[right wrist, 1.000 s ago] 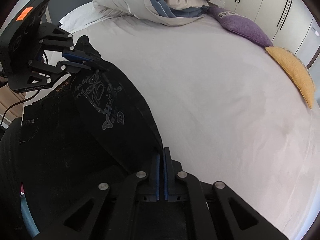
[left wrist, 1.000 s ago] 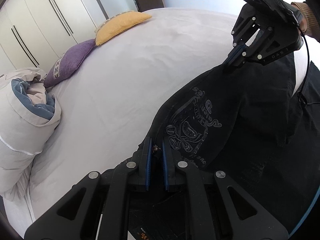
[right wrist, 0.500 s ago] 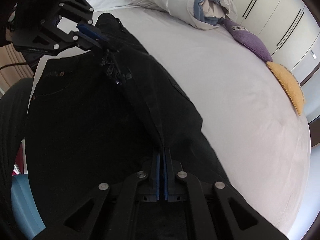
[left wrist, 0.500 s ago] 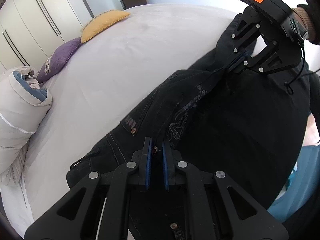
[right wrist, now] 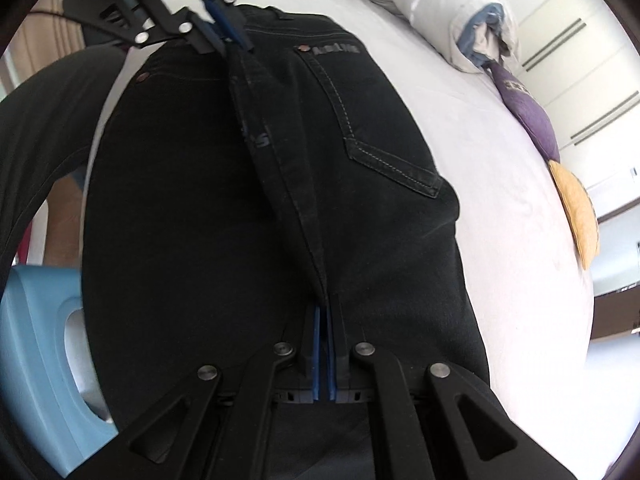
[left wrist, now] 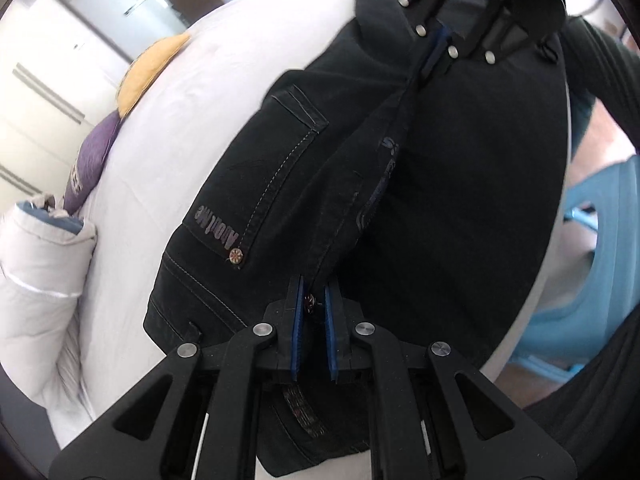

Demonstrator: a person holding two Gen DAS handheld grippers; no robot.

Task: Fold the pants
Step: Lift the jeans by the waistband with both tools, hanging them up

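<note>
Black denim, pinched at both ends over the bed

Black denim pants [left wrist: 460, 200] lie across the white bed [left wrist: 192, 92], a raised ridge of cloth stretched between the two tools. Left tool [left wrist: 312, 304] is clamped on the waistband near a rivet; right tool [right wrist: 325, 312] is clamped on the fold's other end. Cloth looks heavy and limp, thick at seams and pocket [left wrist: 288, 144], so I'd judge waistband and seams the surest holds. A blue plastic bin [right wrist: 36, 360] stands beside the bed; what's inside I can't tell. Rolled duvet [right wrist: 452, 8] and cushions [right wrist: 528, 116] sit well apart
</note>
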